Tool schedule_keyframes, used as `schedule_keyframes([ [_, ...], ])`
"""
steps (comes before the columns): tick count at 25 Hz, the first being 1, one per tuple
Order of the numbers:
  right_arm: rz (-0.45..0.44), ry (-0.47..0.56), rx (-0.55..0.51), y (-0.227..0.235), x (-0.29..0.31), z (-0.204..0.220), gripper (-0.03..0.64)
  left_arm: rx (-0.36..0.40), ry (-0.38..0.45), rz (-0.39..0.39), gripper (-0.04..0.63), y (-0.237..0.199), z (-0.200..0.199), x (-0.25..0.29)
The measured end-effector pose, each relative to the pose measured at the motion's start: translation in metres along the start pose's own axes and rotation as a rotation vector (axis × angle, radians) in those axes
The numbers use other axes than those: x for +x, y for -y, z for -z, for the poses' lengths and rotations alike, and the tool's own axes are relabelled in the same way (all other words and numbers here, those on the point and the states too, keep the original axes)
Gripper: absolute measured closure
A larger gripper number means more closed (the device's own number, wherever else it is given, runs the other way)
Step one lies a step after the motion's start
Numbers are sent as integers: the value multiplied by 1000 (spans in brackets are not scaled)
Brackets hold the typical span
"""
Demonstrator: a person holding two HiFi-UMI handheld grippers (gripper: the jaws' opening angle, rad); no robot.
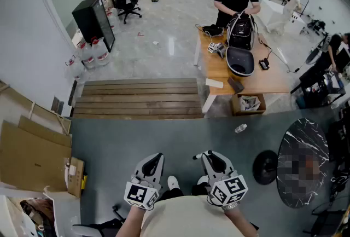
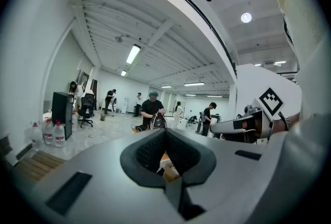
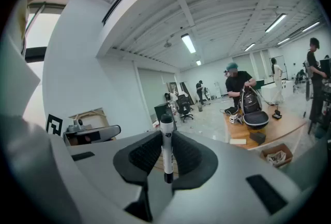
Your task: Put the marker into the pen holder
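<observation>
A white marker with a black cap (image 3: 166, 148) stands upright between the pads of my right gripper (image 3: 166, 132), which is shut on it. In the head view that right gripper (image 1: 210, 156) is held close to the person's body at the bottom, pointing forward over grey floor. Beside it on the left, my left gripper (image 1: 155, 159) is at the same height. Its jaws (image 2: 165, 132) meet at the tips with nothing between them. No pen holder shows in any view.
A slatted wooden platform (image 1: 139, 98) lies ahead. Beyond it, a person handles a black backpack (image 1: 240, 30) at a wooden table (image 1: 273, 80), with a cardboard box (image 1: 249, 103) below. At right are a round marble table (image 1: 306, 162) and a black stool (image 1: 265, 167); flat cardboard (image 1: 33, 154) lies left.
</observation>
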State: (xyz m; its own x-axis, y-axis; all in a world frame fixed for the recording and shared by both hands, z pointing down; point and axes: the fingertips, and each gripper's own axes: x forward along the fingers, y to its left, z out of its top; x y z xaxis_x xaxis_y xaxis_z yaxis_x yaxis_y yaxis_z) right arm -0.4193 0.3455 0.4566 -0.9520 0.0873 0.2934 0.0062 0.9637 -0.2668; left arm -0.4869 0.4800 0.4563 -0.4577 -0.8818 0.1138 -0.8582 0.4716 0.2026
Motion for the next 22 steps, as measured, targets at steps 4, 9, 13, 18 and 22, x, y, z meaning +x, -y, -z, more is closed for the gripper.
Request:
schedule_keyframes([
  [4,47,9,20,27,-19,1,535,12,-14,61,586,26,0,23],
  [9,121,32,56,65,-60,-2,536,39,-29,151,586,74,-5,54],
  [13,184,53,86,107,-106,2,535,71,-51,215,586,124,3,85],
  [18,264,79,124,169,-178,8,536,96,-63,285,586,205,6,119],
  [22,336,119,153,214,-239,11,535,129,-82,365,586,278,13,141],
])
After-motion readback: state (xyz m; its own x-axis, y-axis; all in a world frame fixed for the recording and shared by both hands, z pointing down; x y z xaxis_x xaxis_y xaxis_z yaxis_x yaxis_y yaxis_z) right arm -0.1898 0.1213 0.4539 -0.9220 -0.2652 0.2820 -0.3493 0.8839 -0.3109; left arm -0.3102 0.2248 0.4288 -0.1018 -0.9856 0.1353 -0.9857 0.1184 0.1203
